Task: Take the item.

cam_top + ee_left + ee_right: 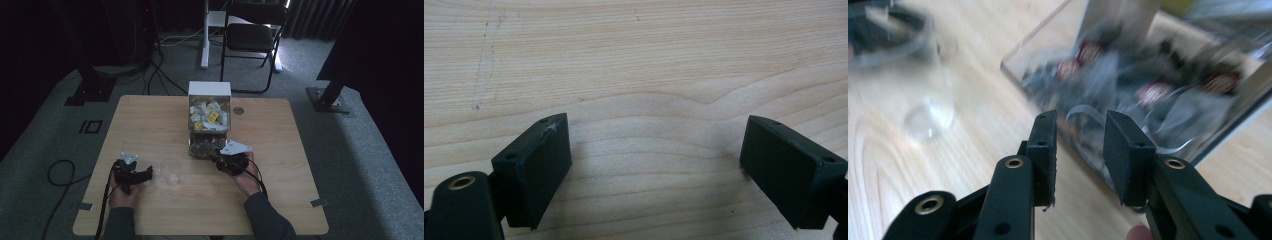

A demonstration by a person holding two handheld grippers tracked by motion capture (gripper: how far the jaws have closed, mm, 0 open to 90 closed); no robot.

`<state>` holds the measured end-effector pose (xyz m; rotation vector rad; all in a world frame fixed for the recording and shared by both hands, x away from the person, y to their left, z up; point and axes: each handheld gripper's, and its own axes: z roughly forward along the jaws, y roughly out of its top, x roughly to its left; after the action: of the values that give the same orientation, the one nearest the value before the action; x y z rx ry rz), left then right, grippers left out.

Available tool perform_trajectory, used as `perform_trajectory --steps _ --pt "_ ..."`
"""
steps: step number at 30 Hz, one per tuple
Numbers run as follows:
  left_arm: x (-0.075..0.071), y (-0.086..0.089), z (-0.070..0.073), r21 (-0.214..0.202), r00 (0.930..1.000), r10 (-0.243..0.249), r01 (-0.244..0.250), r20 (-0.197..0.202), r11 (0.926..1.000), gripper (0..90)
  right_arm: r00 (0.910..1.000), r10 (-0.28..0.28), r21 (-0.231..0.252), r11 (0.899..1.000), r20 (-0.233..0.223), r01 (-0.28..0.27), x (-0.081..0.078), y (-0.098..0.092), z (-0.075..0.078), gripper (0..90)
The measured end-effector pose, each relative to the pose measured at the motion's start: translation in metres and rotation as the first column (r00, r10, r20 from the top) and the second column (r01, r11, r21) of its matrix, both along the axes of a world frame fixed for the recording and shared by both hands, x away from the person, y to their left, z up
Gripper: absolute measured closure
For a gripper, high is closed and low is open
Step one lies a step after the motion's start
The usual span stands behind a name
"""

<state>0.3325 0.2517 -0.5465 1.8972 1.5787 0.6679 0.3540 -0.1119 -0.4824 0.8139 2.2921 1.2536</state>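
Observation:
A clear box (209, 131) with a white back stands at the table's middle. It holds white and yellow packets (210, 117) above and dark packets (204, 145) in its lower bin. My right gripper (222, 159) sits at the bin's front right corner. In the right gripper view, which is blurred, this gripper (1078, 122) is open by a narrow gap just before the dark packets (1148, 95), nothing between its jaws. My left gripper (142, 175) rests near the front left. It (654, 165) is wide open over bare wood. A clear cup (170, 170) lies between the two grippers.
The wooden table (280, 200) has bare room at front and right. A small round hole (238, 110) sits beside the box. Beyond the far edge stand a black chair (252, 35) and a white stand leg (204, 40). Cables (60, 172) lie on the floor at left.

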Motion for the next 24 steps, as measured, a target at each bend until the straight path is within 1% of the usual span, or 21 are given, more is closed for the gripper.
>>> perform_trajectory --steps 1,3,4,7,9,10,12,14,17,20,22,23,24 --pt "0.0 0.0 0.0 0.0 1.0 0.0 0.0 0.0 1.0 13.5 0.9999 -0.012 0.018 1.0 0.013 0.011 0.0 0.0 0.003 66.3" --pt "0.0 0.0 0.0 0.0 1.0 0.0 0.0 0.0 1.0 13.5 0.9991 -0.035 0.039 0.999 0.025 0.034 0.002 0.001 0.008 66.6" --pt "0.0 0.0 0.0 0.0 1.0 0.0 0.0 -0.001 1.0 13.5 0.9987 -0.042 0.046 0.998 0.028 0.04 0.003 0.001 0.01 68.9" --pt "0.0 0.0 0.0 -0.001 1.0 0.0 0.0 0.0 1.0 13.5 0.9975 -0.063 0.053 0.997 0.033 0.061 0.006 0.006 0.013 76.3" --pt "0.0 0.0 0.0 -0.001 1.0 0.001 -0.001 0.0 1.0 13.5 0.9962 -0.08 0.056 0.995 0.034 0.078 0.008 0.009 0.013 76.8" --pt "0.0 0.0 0.0 -0.001 1.0 0.001 -0.001 0.0 1.0 13.5 0.9956 -0.089 0.059 0.994 0.031 0.087 0.009 0.011 0.012 75.7" --pt "0.0 0.0 0.0 -0.001 1.0 0.001 -0.001 0.001 1.0 13.5 0.9939 -0.108 0.066 0.992 0.025 0.106 0.011 0.015 0.011 68.4" --pt "0.0 0.0 0.0 -0.001 1.0 0.001 -0.001 0.001 1.0 13.5 0.9923 -0.123 0.082 0.989 0.019 0.121 0.012 0.018 0.009 63.8" --pt "0.0 0.0 0.0 -0.001 1.0 0.001 -0.001 0.001 1.0 13.5 0.9904 -0.137 0.082 0.987 0.019 0.135 0.015 0.023 0.008 57.6" --pt "0.0 0.0 0.0 -0.002 1.0 0.001 -0.001 0.001 1.0 13.5 0.9887 -0.15 0.085 0.985 -0.007 0.15 0.019 0.026 0.006 55.8" --pt "0.0 0.0 0.0 -0.002 1.0 0.002 -0.002 0.001 1.0 13.5 0.9883 -0.152 0.082 0.985 -0.013 0.153 0.02 0.027 0.006 56.5" --pt "0.0 0.0 0.0 -0.002 1.0 0.002 -0.002 0.001 1.0 13.5 0.9887 -0.149 0.081 0.985 -0.017 0.15 0.02 0.027 0.005 58.4" --pt "0.0 0.0 0.0 -0.002 1.0 0.001 -0.001 0.001 1.0 13.5 0.9888 -0.147 0.075 0.986 -0.025 0.149 0.021 0.029 0.004 62.9"
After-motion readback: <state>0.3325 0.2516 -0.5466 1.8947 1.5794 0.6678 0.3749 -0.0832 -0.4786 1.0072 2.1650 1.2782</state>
